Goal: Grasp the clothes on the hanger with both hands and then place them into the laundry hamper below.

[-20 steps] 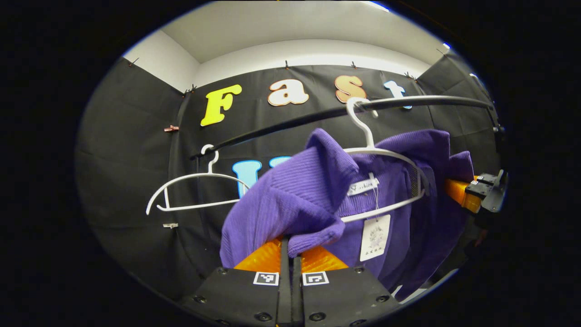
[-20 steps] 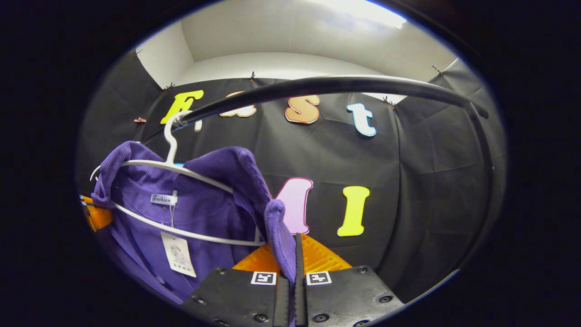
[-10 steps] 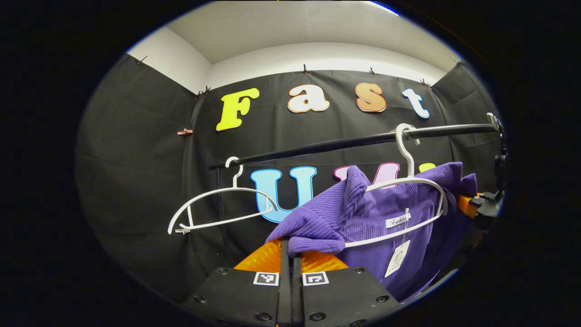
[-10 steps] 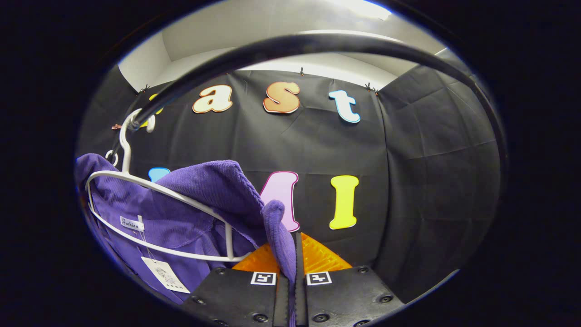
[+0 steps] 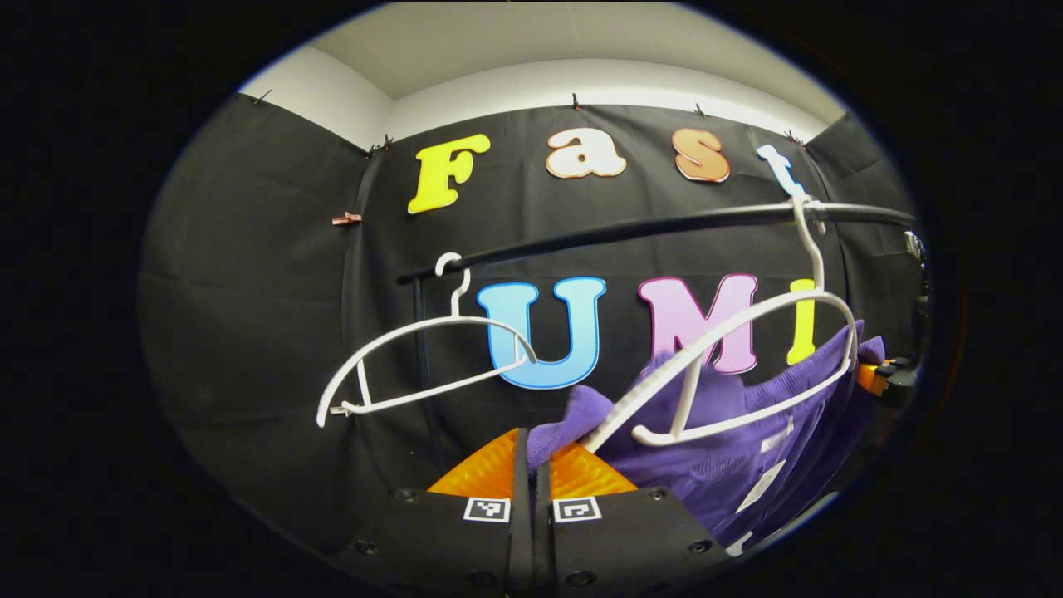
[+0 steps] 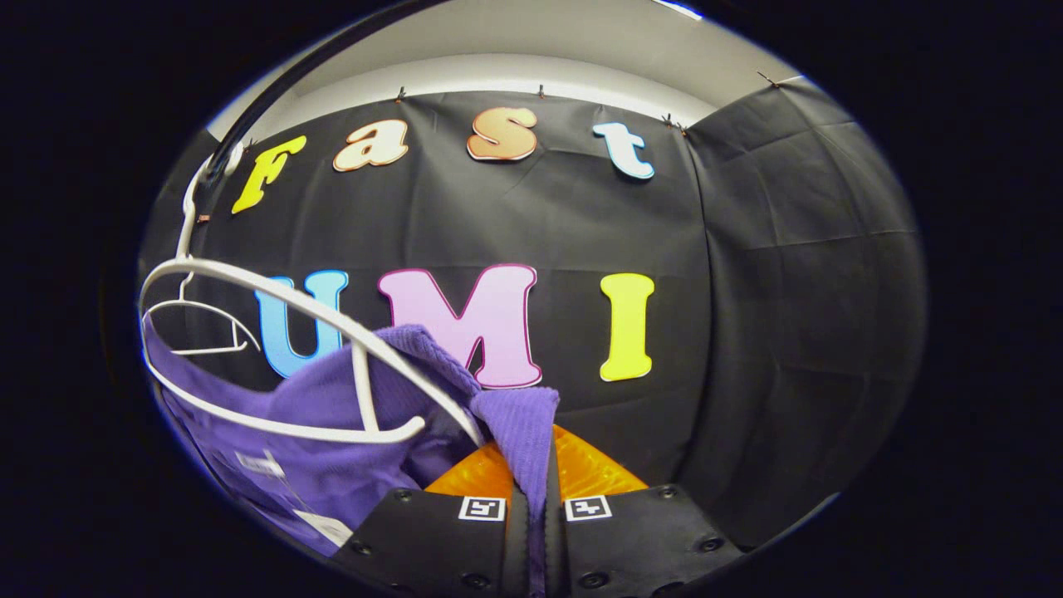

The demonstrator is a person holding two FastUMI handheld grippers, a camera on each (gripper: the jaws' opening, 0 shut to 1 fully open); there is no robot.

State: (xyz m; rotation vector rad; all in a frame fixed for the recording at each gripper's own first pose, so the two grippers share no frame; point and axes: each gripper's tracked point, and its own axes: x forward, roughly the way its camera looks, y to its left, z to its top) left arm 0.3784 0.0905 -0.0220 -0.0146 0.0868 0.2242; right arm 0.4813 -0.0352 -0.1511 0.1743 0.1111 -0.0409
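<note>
a: where's the purple garment [image 5: 722,432] right now?

b: it hangs low between the two tools, below the arms of the white hanger [image 5: 747,332], which is hooked on the black rail [image 5: 631,228]. the cloth sags under the hanger's upper arm and seems to drape only over its lower bar, so i judge it nearly free.

a: and the left tool [image 5: 531,457]?

b: closed on a fold of the garment's shoulder; a purple lump sits right at its fingertips, pinched between both fingers. in the right gripper view the right tool [image 6: 544,465] is clamped on a strip of the same cloth [image 6: 523,423], which runs down between its fingers.

a: why hold it at two spots?

b: most likely to keep the garment spread and under control, so it comes off both hanger ends evenly rather than snagging on one side.

a: the hanger looks tilted.

b: it is, in the left gripper view its near end dips toward the tool, probably dragged by the cloth pulling on it.

a: anything else nearby?

b: a second, bare white hanger [image 5: 415,357] hangs farther along the rail, apart from the first. the hamper is somewhere below, so lowering remains to be done.
</note>
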